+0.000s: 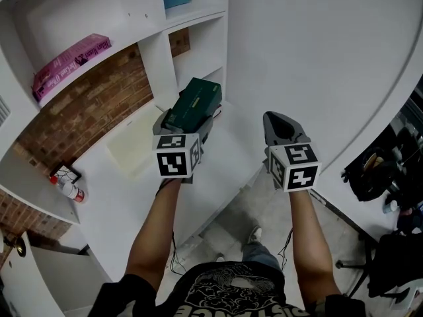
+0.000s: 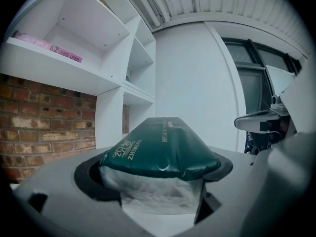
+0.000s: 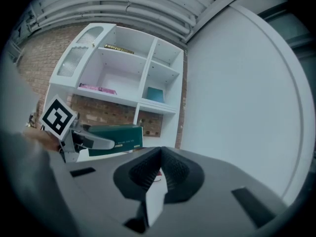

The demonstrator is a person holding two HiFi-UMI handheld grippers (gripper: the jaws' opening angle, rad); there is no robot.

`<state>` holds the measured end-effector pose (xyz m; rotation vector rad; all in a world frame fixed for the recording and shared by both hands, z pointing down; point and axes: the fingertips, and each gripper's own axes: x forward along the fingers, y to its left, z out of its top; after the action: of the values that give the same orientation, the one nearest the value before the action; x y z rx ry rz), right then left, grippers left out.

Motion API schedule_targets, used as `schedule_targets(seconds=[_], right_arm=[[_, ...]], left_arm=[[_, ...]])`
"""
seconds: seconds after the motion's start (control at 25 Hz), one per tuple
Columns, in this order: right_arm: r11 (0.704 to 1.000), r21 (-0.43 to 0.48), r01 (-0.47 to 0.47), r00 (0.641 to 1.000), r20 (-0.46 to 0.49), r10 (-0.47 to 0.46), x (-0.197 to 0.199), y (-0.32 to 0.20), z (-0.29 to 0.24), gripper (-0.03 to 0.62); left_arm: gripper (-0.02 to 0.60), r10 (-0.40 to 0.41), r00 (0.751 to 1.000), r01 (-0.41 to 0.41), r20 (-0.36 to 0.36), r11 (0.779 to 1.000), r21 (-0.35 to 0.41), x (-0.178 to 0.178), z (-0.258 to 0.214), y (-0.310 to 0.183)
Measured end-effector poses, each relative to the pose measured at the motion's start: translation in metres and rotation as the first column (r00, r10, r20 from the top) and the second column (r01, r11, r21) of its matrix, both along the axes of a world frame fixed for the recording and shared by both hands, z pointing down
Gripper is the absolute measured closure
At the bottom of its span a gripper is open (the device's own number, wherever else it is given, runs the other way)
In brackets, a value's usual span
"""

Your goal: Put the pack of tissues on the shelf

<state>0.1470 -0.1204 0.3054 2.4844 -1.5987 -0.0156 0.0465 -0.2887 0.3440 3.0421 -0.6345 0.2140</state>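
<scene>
Tissue pack [image 1: 197,100] lengthwise along left gripper [image 1: 187,123]

White shelves [image 1: 157,71] stand against a red brick wall [image 1: 86,111], split into open compartments, with brick showing between the boards. A white counter [image 1: 112,197] runs beneath them. To the right a plain white wall [image 1: 304,51] curves outward. The floor [image 1: 261,207] is grey and speckled. Overhead, a ceiling [image 3: 143,9] of pale ribbed panels slopes down toward the shelves. A dark-framed window [image 2: 256,90] sits beyond the white wall. The light is even and soft, with no hard shadows.
</scene>
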Motion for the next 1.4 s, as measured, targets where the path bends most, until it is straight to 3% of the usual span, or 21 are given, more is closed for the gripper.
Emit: schedule_targets(seconds=[0.32,0.64,1.0,1.4], right_arm=[[0.997,0.007,0.071,0.997,-0.002,-0.071,0.035,-0.039,0.006,0.591],[0.984,0.012,0.177,0.984,-0.004,-0.177,0.099,-0.085,0.007,0.591],[0.937,0.006,0.349,0.937,0.005,-0.349,0.164,-0.147,-0.005,0.59],[0.869,0.013,0.495,0.868,0.015,-0.496,0.196,-0.191,-0.004,0.591]], left_arm=[[0.108,-0.064,0.998,0.064,0.006,0.998,0.015,0.023,0.004,-0.031],[0.107,-0.174,0.984,0.174,0.022,0.985,0.018,0.069,0.008,-0.065],[0.107,-0.334,0.942,0.334,0.034,0.943,0.008,0.117,0.002,-0.099],[0.107,-0.463,0.886,0.462,0.04,0.887,0.018,0.143,-0.007,-0.118]])
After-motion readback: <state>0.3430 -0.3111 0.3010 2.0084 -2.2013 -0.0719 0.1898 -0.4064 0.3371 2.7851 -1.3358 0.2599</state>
